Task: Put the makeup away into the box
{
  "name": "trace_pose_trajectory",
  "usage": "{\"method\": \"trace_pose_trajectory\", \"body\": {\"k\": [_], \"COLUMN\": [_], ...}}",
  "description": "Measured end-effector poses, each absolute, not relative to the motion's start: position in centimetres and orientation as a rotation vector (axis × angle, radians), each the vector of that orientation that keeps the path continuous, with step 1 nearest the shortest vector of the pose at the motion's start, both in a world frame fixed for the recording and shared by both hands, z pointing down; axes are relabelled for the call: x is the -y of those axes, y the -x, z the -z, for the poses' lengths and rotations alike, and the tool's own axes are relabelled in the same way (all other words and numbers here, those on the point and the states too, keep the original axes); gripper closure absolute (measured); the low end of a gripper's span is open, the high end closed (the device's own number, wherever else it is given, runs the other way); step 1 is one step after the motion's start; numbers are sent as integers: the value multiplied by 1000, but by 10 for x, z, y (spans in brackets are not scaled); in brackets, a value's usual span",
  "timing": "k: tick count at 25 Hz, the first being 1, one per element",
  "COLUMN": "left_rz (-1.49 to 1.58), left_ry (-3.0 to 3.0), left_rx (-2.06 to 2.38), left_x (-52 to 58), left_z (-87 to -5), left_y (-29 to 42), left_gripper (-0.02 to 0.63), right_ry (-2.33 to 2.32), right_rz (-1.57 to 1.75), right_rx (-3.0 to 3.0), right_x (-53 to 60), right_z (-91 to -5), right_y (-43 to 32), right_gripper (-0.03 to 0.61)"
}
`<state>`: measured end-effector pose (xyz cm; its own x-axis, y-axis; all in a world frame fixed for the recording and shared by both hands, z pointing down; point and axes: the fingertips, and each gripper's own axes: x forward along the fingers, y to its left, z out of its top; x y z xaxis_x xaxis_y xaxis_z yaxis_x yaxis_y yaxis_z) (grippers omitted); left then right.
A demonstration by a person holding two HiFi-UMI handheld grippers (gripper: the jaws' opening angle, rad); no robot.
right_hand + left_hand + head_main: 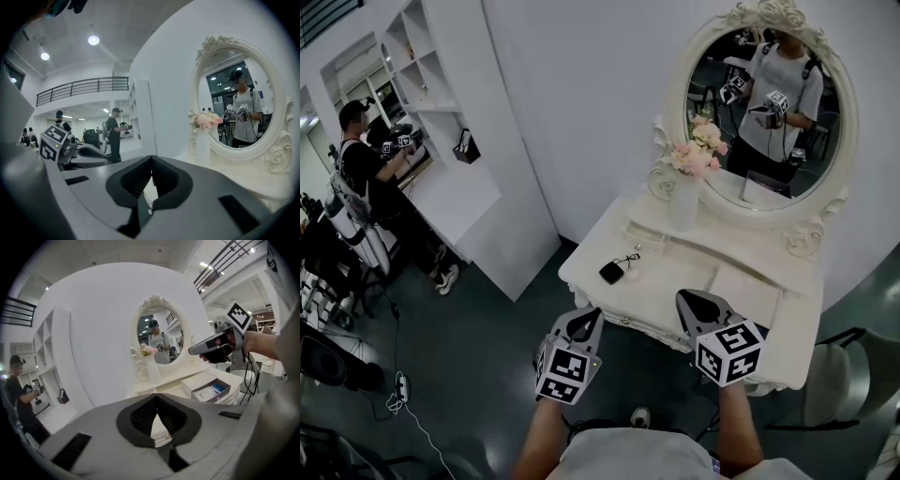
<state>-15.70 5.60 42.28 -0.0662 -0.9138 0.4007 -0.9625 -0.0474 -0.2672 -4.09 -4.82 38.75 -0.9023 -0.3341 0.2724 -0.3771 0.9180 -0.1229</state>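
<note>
A white dressing table (787, 342) stands ahead of me. On its left part lies a small black makeup case (610, 272), with a thin small item (630, 255) just behind it. An open white box (210, 390) with blue and white items inside sits on the table's right part. My left gripper (589, 317) hovers at the table's front left edge, shut and empty. To its right, my right gripper (692, 302) hangs over the front edge, also shut with nothing in it. Each gripper view shows the other gripper: the right gripper (213, 347) and the left gripper (82, 154).
An oval mirror (769, 103) and a vase of pink flowers (686, 202) stand at the table's back. A white partition with shelves (441, 112) is at the left, with a person (366, 178) beside it. A chair (839, 375) stands at the right; cables (398, 389) lie on the floor.
</note>
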Motion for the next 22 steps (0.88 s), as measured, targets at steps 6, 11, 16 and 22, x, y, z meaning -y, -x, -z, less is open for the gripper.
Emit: {"method": "trace_pose_trajectory", "body": {"k": [6, 11, 16, 22], "left_rz": [-786, -772, -761, -769], "left_ry": [-2010, -1993, -2019, -2073], "left_rx": [2096, 2076, 2027, 1966], "left_x": [-43, -25, 4, 46], "left_z": [-434, -448, -463, -469], "left_y": [174, 189, 210, 241], "left_gripper": [615, 615, 609, 606], "right_ry": [-530, -508, -520, -559], "right_rz": [-240, -256, -247, -173], "right_rx": [2831, 2798, 2753, 2719], "right_x": [68, 79, 97, 122], "right_z": [-395, -412, -427, -433], "right_y": [54, 67, 92, 122], "right_gripper": [577, 577, 577, 577]}}
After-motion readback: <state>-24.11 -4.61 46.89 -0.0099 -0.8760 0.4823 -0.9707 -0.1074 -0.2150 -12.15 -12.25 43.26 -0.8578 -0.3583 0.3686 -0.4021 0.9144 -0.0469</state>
